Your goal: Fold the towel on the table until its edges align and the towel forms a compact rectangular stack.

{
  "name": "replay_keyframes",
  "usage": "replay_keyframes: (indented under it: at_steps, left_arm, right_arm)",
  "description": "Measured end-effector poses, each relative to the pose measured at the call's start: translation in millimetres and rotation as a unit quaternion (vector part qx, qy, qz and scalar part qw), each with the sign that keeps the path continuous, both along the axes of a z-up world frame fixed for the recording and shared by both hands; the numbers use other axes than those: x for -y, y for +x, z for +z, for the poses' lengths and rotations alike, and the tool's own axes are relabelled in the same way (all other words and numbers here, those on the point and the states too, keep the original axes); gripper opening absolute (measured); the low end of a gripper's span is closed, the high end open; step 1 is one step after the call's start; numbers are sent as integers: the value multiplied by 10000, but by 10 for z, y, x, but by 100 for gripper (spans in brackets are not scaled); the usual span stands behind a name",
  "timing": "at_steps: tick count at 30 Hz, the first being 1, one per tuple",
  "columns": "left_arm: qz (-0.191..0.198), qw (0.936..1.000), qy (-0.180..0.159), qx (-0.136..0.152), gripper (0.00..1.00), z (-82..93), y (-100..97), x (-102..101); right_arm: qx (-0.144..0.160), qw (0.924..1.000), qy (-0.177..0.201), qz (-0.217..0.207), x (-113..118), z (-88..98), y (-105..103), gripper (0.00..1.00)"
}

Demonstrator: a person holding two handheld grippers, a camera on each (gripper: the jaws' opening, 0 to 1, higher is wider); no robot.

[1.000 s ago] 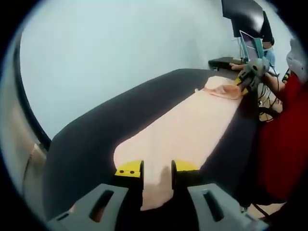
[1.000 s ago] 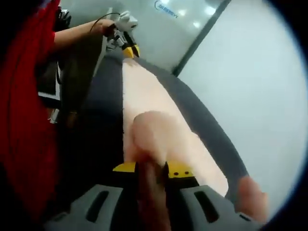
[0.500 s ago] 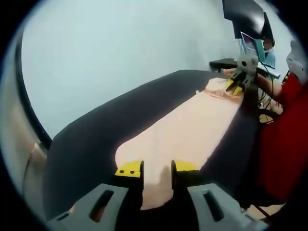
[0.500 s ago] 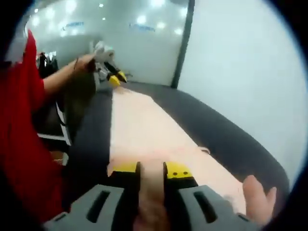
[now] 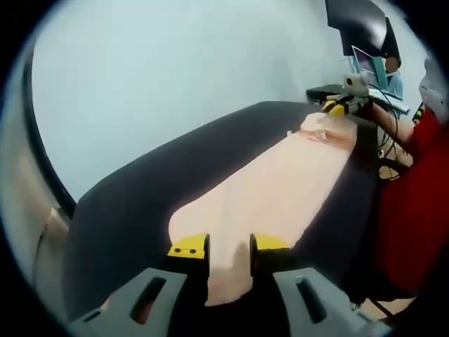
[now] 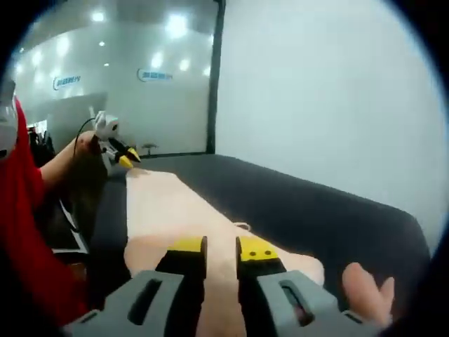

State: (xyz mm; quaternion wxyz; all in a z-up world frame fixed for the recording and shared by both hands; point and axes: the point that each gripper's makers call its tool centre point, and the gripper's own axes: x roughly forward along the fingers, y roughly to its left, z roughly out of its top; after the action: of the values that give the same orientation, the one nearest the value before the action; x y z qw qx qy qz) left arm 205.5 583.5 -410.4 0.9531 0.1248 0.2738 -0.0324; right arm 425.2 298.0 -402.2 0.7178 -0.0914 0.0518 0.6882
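One dark table (image 5: 133, 203) carries the pink towel (image 5: 266, 189), stretched long between both grippers. Right gripper (image 6: 220, 247), clamped on its end, has risen off the table since a second ago; left gripper (image 5: 229, 247) stays clamped low. Fold likely starting.

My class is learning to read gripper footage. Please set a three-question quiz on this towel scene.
1. True or false: the towel lies stretched along the dark table.
2. What does the left hand-held gripper grip?
A. a bottle
B. towel cloth
C. nothing
3. Fill in: the person's sleeve is ____.

Key: 1 true; 2 B; 3 red. The right hand-held gripper also has towel cloth between its jaws.
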Motion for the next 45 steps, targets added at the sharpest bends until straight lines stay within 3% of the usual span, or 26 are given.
replay_keyframes:
  at_steps: [2, 4, 6, 7, 9, 10, 12, 13, 14, 16, 17, 20, 23, 25, 26, 27, 29, 31, 32, 34, 35, 36, 39, 41, 44, 45]
  left_arm:
    - [-23, 10000, 6, -15, 19, -6, 8, 19]
    - [-47, 10000, 18, -21, 19, -3, 7, 30]
    - [-28, 10000, 24, -9, 19, 6, -1, 27]
    - [-8, 10000, 22, 2, 19, 10, -5, 23]
    - [22, 10000, 14, 3, 19, 8, -13, 4]
    - [31, 10000, 11, 2, 19, 6, -16, -2]
    - [35, 10000, 2, 3, 19, 4, -18, -2]
    - [39, 10000, -4, 9, 19, 6, -18, -5]
    - [41, 10000, -5, 11, 19, 8, -17, -3]
    - [38, 10000, 4, 19, 19, 13, -10, 8]
    - [40, 10000, 4, 21, 19, 11, -7, 5]
    - [108, 9999, -64, -9, 20, -9, -11, -13]
    - [426, 9978, -503, -26, 20, -19, -41, -40]
    - [711, 9947, -748, 21, 21, 30, -77, -102]
    - [899, 9918, -900, 79, 22, 68, -97, -146]
    - [1093, 9882, -1058, 151, 23, 115, -121, -204]
    - [1627, 9746, -1474, 454, 25, 232, -157, -353]
    - [2000, 9577, -1931, 739, 27, 341, -223, -459]
    - [2357, 9395, -2281, 988, 27, 388, -259, -525]
    - [2980, 9000, -2926, 1253, 28, 362, -381, -578]
    - [3447, 8716, -3207, 1365, 28, 301, -459, -595]
    - [3791, 8554, -3299, 1259, 28, 190, -550, -529]
    - [4143, 8345, -3382, 1325, 32, 12, -607, -325]
    - [4344, 8149, -3668, 1127, 42, -189, -572, -140]
    - [4650, 7900, -3881, 949, 48, -414, -565, -154]
    - [4678, 7856, -3938, 945, 49, -444, -531, -162]
  right_arm:
    - [239, 9990, -360, -129, -92, -168, 41, 32]
    - [135, 9981, -600, -75, -191, -312, 7, 27]
    - [201, 9945, -952, -394, -222, -493, 122, 32]
    - [179, 9952, -857, -439, -254, -510, 143, 32]
    - [-215, 9962, -721, -436, -259, -498, 141, 32]
    - [-226, 9969, -663, -359, -224, -457, 145, 32]
    - [-510, 9974, -389, -338, -147, -300, 178, 30]
    - [-615, 9967, -124, -524, -93, -179, 302, 28]
    - [-611, 9945, -4, -846, 20, -90, 499, 26]
    - [-154, 9931, -218, -1145, 170, -82, 672, 20]
    - [28, 9937, -263, -1093, 184, -79, 653, 19]
    - [36, 9987, -90, -498, 62, -70, 189, 20]
    - [82, 9998, 13, -181, -44, -127, -100, 26]
    - [89, 9941, -1061, -189, 6, -554, -141, 22]
    - [231, 9951, -905, -314, -28, -555, -76, 22]
    - [266, 9993, -145, -199, -54, -293, -86, 23]
    - [328, 9967, 366, -652, 69, -71, 87, 25]
    - [445, 9908, 957, -842, 202, 163, 203, 19]
    - [283, 9866, 1280, -977, 299, 257, 261, 19]
    - [125, 9833, 1405, -1149, 398, 319, 334, 18]
    - [124, 9806, 1534, -1216, 435, 374, 361, 17]
    - [186, 9772, 1710, -1245, 452, 439, 386, 17]
    - [62, 9759, 1839, -1170, 469, 490, 377, 17]
    - [108, 9759, 1878, -1102, 457, 508, 337, 17]
    - [326, 9763, 1861, -1060, 465, 506, 257, 17]
    - [378, 9759, 1889, -1025, 476, 518, 227, 17]
